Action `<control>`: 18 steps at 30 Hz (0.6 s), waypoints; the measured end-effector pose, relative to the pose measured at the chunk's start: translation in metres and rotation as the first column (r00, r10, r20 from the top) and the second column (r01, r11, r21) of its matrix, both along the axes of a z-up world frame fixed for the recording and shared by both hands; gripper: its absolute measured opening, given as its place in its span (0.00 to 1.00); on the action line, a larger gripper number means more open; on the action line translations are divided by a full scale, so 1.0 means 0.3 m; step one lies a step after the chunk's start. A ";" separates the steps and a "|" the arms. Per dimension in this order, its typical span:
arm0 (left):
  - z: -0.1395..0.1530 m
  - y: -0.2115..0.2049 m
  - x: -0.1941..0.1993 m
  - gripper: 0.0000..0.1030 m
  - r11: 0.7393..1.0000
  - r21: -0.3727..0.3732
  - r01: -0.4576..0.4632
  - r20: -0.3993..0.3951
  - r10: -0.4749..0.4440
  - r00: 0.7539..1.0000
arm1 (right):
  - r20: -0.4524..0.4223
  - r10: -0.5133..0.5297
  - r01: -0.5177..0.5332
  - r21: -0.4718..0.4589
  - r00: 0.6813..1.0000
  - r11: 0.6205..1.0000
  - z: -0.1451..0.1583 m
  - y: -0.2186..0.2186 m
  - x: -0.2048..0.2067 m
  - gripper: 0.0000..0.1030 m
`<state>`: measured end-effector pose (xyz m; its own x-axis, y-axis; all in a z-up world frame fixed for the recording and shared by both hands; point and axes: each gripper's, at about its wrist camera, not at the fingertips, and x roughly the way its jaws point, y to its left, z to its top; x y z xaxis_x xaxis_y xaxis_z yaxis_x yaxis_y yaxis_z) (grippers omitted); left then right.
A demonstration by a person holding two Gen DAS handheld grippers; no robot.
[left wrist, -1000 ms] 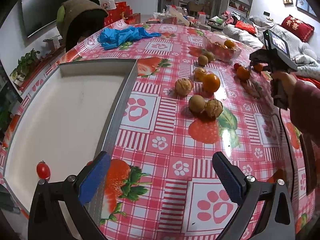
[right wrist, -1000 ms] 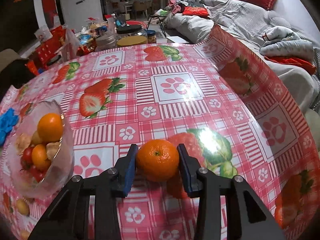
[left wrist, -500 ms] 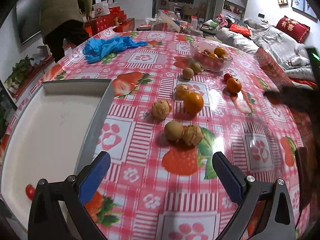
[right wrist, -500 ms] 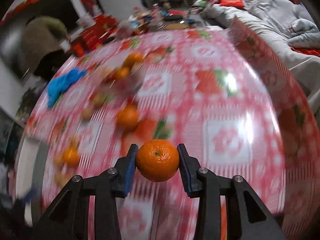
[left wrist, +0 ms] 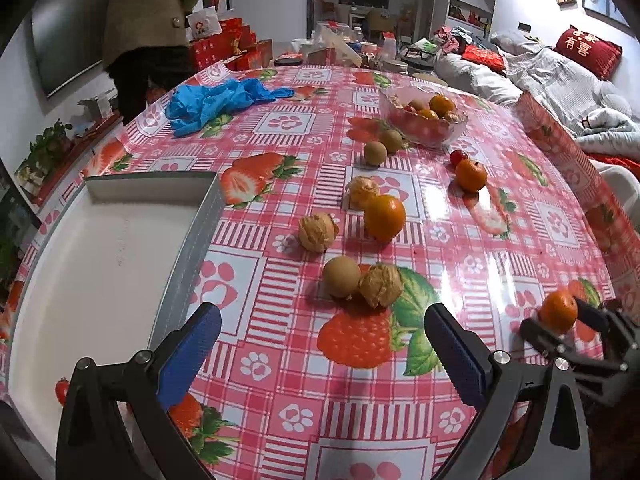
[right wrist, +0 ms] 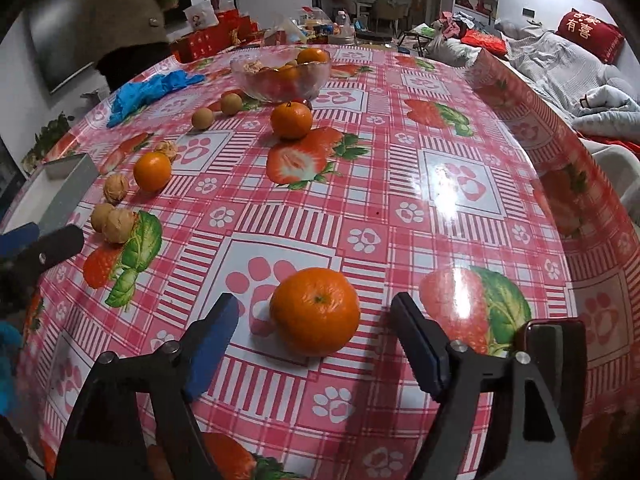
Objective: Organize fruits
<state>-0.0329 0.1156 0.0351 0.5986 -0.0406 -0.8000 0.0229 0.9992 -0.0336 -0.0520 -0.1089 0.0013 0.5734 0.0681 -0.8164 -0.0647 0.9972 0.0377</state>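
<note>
- The right claw (right wrist: 314,344) hangs over the red-checked surface (right wrist: 440,216), its jaws opening, with a mandarin (right wrist: 315,311) sitting on the cloth between the blue pads and clear of both.
- The left claw (left wrist: 320,348) hovers with its jaws wide apart and nothing between them, near the corner of a white tray (left wrist: 100,248).
- One cherry tomato (left wrist: 61,390) lies in the tray at its near edge.
- Loose fruit dots the surface beyond the left claw: a large orange (left wrist: 385,217), a second mandarin (left wrist: 471,175) just beside a small red fruit, walnuts and round brown fruits.
- A glass bowl (left wrist: 424,122) at the far side holds more oranges and nuts.
- Blue gloves (left wrist: 216,100) lie crumpled near the far-left edge; a person in a tan jacket (left wrist: 148,20) stands behind the surface.
</note>
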 end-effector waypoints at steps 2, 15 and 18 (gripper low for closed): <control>-0.002 -0.007 0.015 0.99 1.000 0.000 -0.004 -0.002 0.004 1.000 | 0.005 0.006 -0.006 0.007 1.000 1.000 -0.002 -0.002 -0.003 0.82; -0.054 -0.037 0.045 0.78 0.999 0.045 0.012 -0.043 -0.010 0.999 | 0.000 0.023 -0.023 -0.012 1.000 1.000 -0.026 0.032 0.005 1.00; -0.060 -0.026 0.057 0.78 0.998 0.062 -0.003 -0.035 0.005 0.999 | 0.000 0.023 -0.023 -0.012 1.000 1.000 -0.026 0.031 0.004 1.00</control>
<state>-0.0157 0.1079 0.0172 0.5699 0.0123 -0.8216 0.0188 0.9994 0.0280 -0.0509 -0.0995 -0.0063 0.5721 0.0717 -0.8170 -0.0878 0.9958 0.0259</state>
